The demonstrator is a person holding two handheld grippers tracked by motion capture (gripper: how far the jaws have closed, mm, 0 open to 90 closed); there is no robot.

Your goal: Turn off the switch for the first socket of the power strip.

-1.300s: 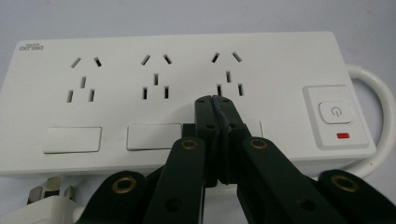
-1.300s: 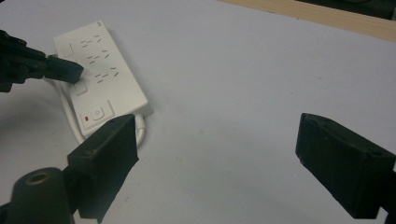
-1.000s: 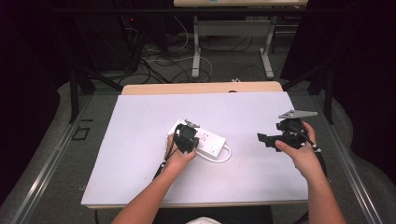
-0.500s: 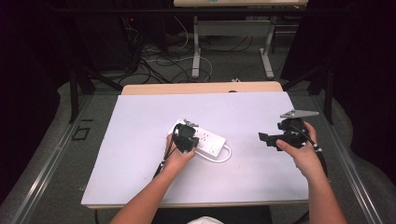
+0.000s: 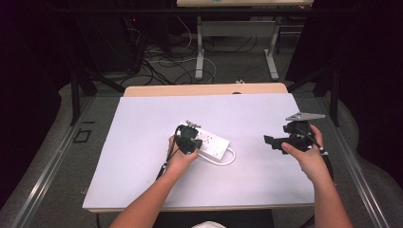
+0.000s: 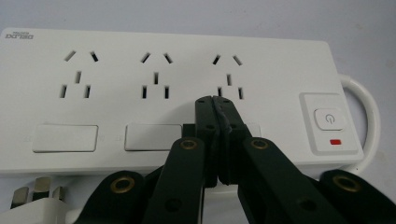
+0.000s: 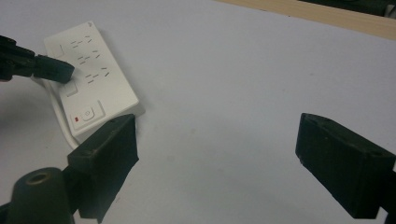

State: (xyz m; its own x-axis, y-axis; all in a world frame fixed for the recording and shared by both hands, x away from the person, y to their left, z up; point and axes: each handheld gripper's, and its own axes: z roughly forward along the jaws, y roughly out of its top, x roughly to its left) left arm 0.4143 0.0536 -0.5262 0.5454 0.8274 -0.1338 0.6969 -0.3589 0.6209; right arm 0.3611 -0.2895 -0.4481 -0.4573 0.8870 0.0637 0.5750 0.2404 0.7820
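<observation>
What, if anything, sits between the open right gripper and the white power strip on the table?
Nothing visible: only bare table lies between the right gripper and the power strip. The shut left gripper is at the strip's far side.

- The white table (image 5: 142, 123) stands in the middle of the grey floor (image 5: 52, 175).
- A strip of bare wood (image 5: 157, 90) runs along the far edge of the table.
- Behind the table, a bunch of cables (image 5: 161, 59) lies on the floor.
- Two grey legs (image 5: 199, 52) of another table stand behind the white table, close to the cables.
- A dark stand (image 5: 74, 95) is left of the table.
</observation>
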